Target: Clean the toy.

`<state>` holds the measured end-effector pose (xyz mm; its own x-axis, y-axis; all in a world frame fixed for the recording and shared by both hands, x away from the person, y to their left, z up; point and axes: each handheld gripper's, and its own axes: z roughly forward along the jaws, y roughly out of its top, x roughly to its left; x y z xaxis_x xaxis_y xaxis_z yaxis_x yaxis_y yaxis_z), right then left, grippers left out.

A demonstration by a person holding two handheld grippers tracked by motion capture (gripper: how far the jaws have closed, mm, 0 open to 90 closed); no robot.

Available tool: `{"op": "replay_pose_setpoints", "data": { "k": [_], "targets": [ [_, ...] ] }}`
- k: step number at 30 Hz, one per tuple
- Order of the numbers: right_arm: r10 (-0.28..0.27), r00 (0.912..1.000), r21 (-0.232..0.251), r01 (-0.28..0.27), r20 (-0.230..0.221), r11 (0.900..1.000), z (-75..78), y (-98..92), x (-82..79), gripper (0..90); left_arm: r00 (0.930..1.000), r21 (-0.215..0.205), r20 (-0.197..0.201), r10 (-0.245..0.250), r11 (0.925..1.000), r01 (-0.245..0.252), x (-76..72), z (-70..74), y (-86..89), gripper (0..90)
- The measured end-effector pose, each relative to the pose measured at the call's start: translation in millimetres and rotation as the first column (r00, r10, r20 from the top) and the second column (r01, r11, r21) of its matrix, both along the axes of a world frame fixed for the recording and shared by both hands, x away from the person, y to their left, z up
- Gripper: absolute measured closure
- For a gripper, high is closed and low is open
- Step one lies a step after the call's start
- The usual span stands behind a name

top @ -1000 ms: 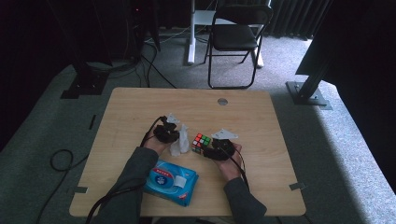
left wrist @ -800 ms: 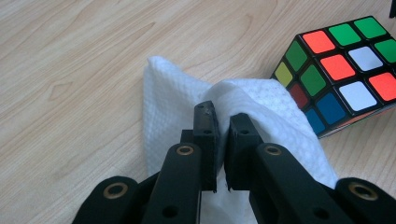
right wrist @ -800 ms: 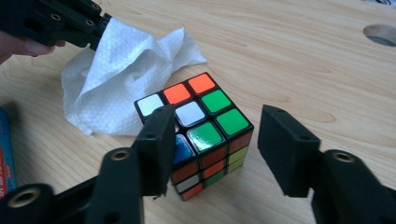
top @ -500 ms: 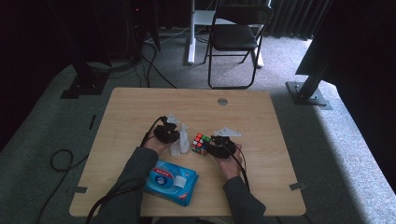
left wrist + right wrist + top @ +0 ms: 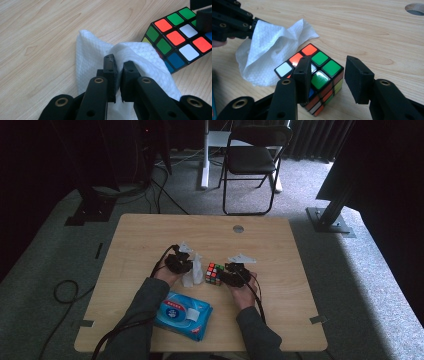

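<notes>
A scrambled puzzle cube point(image 5: 213, 273) point(image 5: 331, 68) sits mid-table, and its corner shows at the right of the left gripper view point(image 5: 180, 40). Just left of the cube, my left gripper point(image 5: 188, 268) point(image 5: 119, 66) is shut on a crumpled white wipe point(image 5: 92, 55) point(image 5: 269, 50). My right gripper point(image 5: 224, 273) point(image 5: 327, 65) points at the cube from the right. Its jaws have just been closing and stand partly apart. The left jaw lies over the cube's top face. A small gap separates the right jaw from the cube's right corner.
A blue pack of wipes point(image 5: 182, 314) lies near the front edge between the person's forearms. The wooden table point(image 5: 150, 235) has a round hole point(image 5: 238, 228) at its far side. A black folding chair point(image 5: 252, 160) stands on the floor beyond the table.
The right hand has edged slightly toward the cube. The left hand and the wipe are where they were.
</notes>
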<state>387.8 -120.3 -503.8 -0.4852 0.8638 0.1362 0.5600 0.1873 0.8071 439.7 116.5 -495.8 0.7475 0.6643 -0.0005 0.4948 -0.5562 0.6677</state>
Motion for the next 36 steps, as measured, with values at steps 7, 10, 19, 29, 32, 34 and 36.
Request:
{"op": "replay_pose_setpoints", "data": {
  "k": [7, 10, 19, 29, 32, 34, 36],
  "targets": [
    [-0.013, 0.9997, 0.017, 0.014, -0.02, 1.0, -0.1, -0.6, -0.5, 52.9, 1.0, -0.001, -0.001, -0.001, 1.0, 0.001, 0.0, -0.1, 0.0, 84.5],
    [-0.013, 0.9995, 0.01, 0.014, -0.028, 1.0, -0.1, 1.0, -3.8, 53.3, 1.0, 0.0, -0.001, -0.002, 1.0, 0.002, -0.1, -0.1, 0.0, 84.5],
    [-0.03, 0.9983, 0.037, 0.032, -0.049, 0.999, 0.0, 0.0, -2.4, 61.1, 1.0, 0.001, 0.003, -0.009, 1.0, 0.009, -0.9, 0.6, -0.5, 84.5],
    [-0.046, 0.998, 0.049, 0.048, -0.043, 0.998, -0.7, 3.1, -0.9, 68.0, 0.9985, -0.006, 0.017, -0.052, 0.9986, 0.053, -4.6, 2.4, -4.0, 84.6],
    [-0.051, 0.9978, 0.05, 0.053, -0.042, 0.997, -0.6, 3.9, -0.8, 69.8, 0.9981, -0.014, 0.018, -0.058, 0.9982, 0.059, -5.0, 2.9, -4.2, 84.6],
    [-0.055, 0.9977, 0.049, 0.056, -0.039, 0.997, -0.8, 4.4, -1.0, 70.0, 0.9978, -0.022, 0.019, -0.064, 0.9977, 0.064, -5.4, 3.4, -4.4, 84.7],
    [-0.059, 0.9975, 0.052, 0.061, -0.038, 0.997, -1.0, 4.5, -0.7, 70.4, 0.9969, -0.03, 0.021, -0.076, 0.9966, 0.076, -6.0, 4.0, -5.0, 84.7]
  ]
}}
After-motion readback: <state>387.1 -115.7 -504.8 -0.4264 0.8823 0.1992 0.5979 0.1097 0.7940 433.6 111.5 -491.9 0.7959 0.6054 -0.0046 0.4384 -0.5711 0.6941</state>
